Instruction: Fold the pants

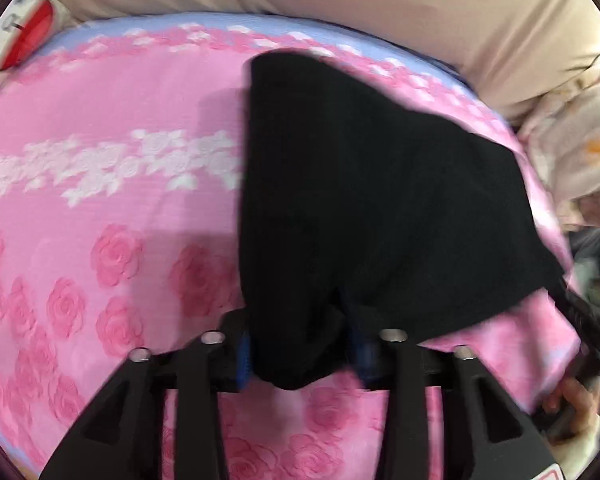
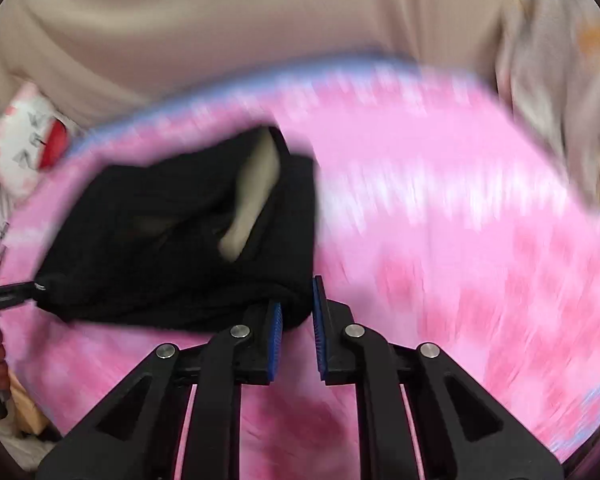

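The black pants (image 1: 380, 180) lie bunched on a pink rose-print bedsheet (image 1: 100, 208). In the left wrist view a thick wad of their fabric fills the gap between the blue pads of my left gripper (image 1: 302, 344), which is shut on it. The far corner of the pants runs to my right gripper (image 1: 560, 286) at the right edge. In the right wrist view the pants (image 2: 160, 240) are blurred and show a pale patch inside. Their near corner sits pinched between the pads of my right gripper (image 2: 298, 312). My left gripper (image 2: 24, 292) holds the opposite corner.
A beige padded headboard (image 1: 340, 0) runs along the far side of the bed. A white and red cushion (image 1: 24, 36) lies at the far left, and a pale floral blanket (image 1: 572, 152) is heaped at the right. A person's hand (image 1: 576, 400) grips the right tool.
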### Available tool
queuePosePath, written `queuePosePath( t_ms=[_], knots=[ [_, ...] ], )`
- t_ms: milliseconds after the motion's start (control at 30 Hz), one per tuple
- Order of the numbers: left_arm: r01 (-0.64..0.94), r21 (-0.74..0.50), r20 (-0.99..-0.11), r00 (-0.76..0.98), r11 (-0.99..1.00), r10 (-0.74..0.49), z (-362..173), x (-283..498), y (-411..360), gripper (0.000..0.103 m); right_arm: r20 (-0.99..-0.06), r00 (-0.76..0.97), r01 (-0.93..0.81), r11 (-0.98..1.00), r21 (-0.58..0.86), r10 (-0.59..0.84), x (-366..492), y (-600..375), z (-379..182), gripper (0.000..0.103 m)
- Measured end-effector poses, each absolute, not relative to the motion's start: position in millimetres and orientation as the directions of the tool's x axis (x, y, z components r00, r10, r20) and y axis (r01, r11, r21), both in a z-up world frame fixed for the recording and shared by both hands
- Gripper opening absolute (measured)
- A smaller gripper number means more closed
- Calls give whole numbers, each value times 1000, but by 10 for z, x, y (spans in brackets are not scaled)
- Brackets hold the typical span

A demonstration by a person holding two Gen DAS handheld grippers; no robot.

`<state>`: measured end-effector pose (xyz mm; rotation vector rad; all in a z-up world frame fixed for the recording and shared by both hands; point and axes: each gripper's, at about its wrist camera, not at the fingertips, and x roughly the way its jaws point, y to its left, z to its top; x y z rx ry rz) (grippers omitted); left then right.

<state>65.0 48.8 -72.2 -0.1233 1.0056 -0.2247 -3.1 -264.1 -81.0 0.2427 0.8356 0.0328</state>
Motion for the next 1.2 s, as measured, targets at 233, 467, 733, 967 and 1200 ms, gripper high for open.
queuePosePath(
  t_ms=[233,467,733,967,1200],
  knots=[
    [61,-108,-731,672,992,-121,-105,531,668,74,-627,770,117,941,319,116,-396,-2990,-368,25],
    [-66,-16,-711,702,998,35,62,1377,543,86,-607,750,-85,948,307,263,412,-2560,-155,61],
    [-118,-43,-796,604,992,37,-314,1986,697,86,-666,668,-112,929,352,332,1222,-2482,-413,86],
    [-210,-143,-792,610,967,15,-196,1871,1254,86,-682,625,-200,922,331,380,1316,-2110,-351,20],
    [-263,-61,-720,680,963,140,60,1682,1441,86,-461,634,-506,784,361,621,1047,-1444,838,19]
  ],
)
